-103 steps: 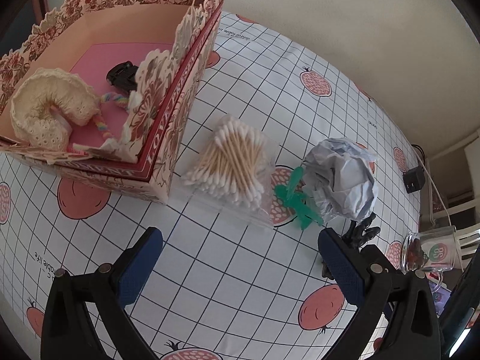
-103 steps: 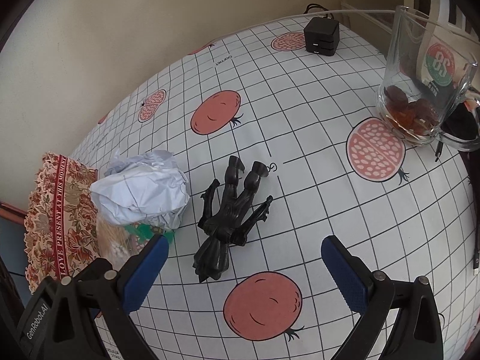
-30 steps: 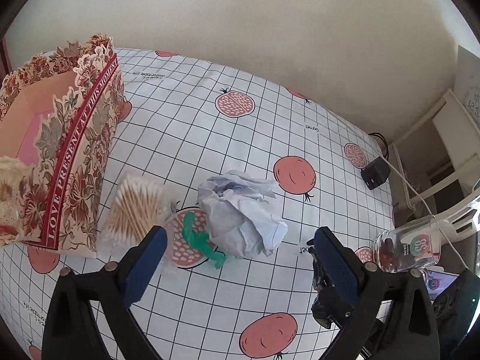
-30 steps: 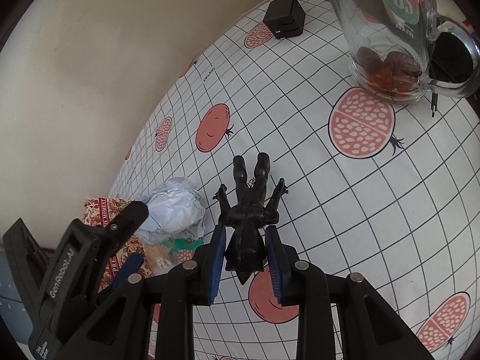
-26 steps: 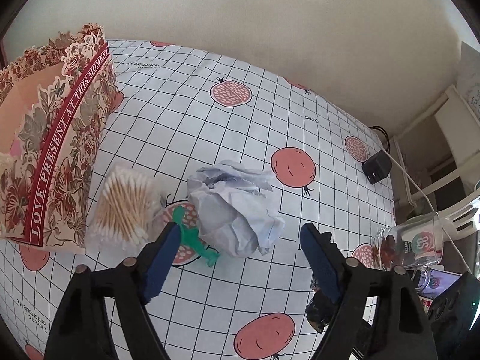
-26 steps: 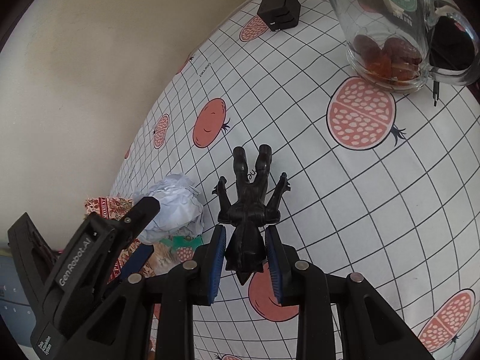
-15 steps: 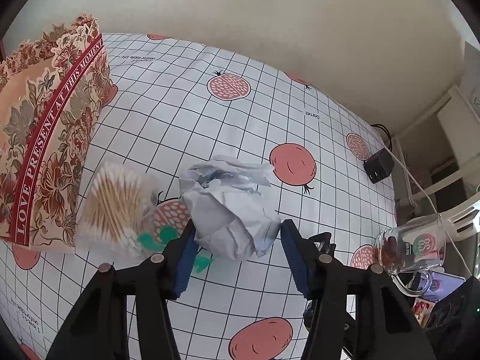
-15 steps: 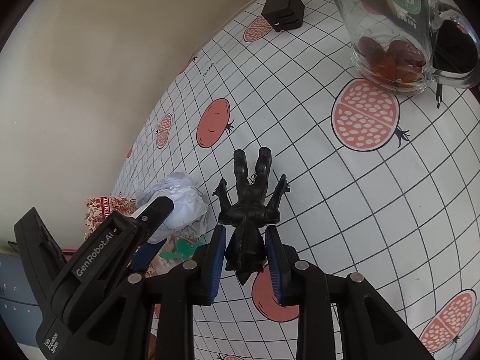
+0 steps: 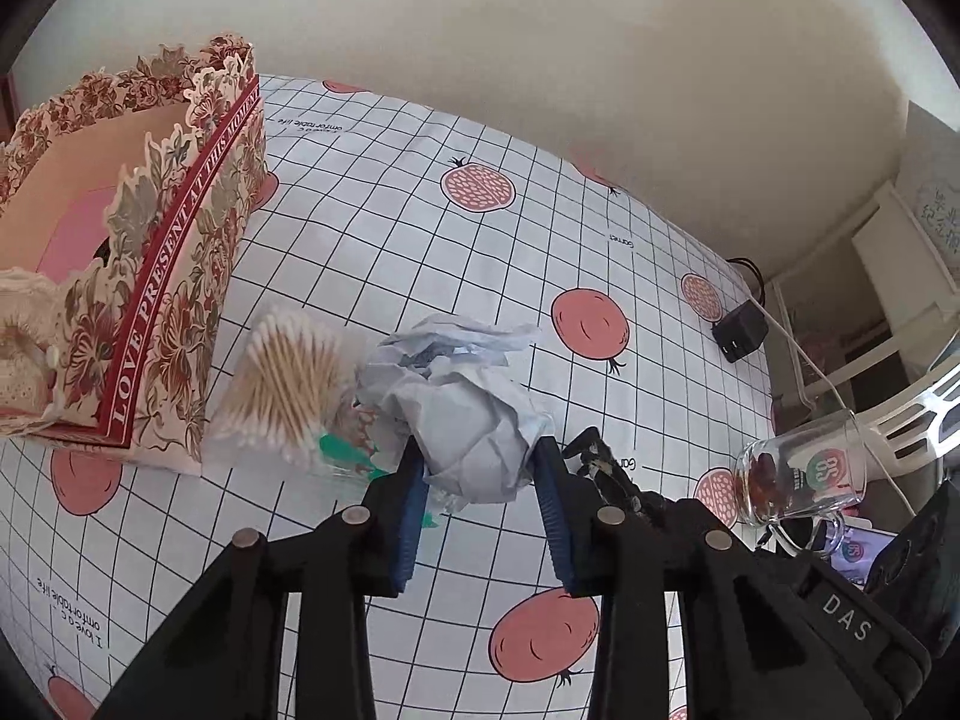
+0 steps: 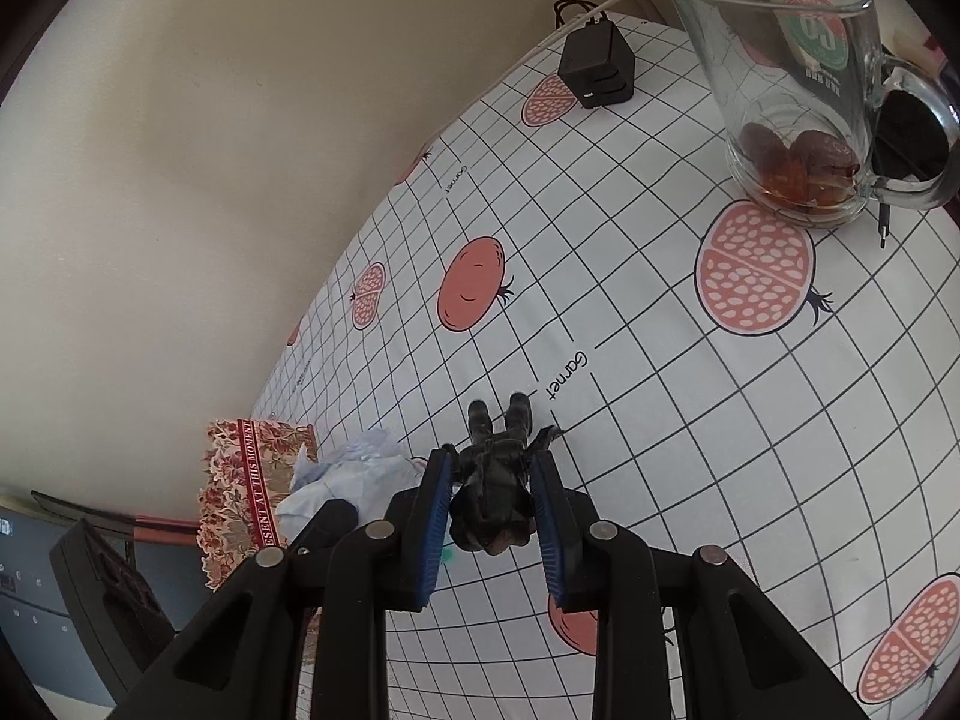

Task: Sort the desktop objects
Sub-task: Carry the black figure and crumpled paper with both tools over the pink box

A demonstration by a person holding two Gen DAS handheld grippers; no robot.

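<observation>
A crumpled pale-blue paper ball (image 9: 474, 432) sits on the checked tablecloth between the blue pads of my left gripper (image 9: 480, 480). Its jaws are closing, and both pads touch the ball's sides. My right gripper (image 10: 489, 462) is shut on a black toy figure (image 10: 492, 498), gripped at the torso with its legs pointing away. In the left wrist view, part of that figure (image 9: 600, 462) shows just right of my left gripper's right finger. A floral gift box (image 9: 168, 312) stands at the left with a lace piece (image 9: 18, 348) inside.
A clear bag of cotton swabs (image 9: 288, 384) and a green plastic piece (image 9: 342, 450) lie between the box and the paper ball. A glass mug holding dates (image 10: 792, 90) and a black charger (image 10: 597, 69) with its cable stand at the table's far right. A wall runs behind the table.
My left gripper came down around the paper ball and its jaws narrowed from wide open to touching it. The right gripper stayed shut on the figure and tilted slightly.
</observation>
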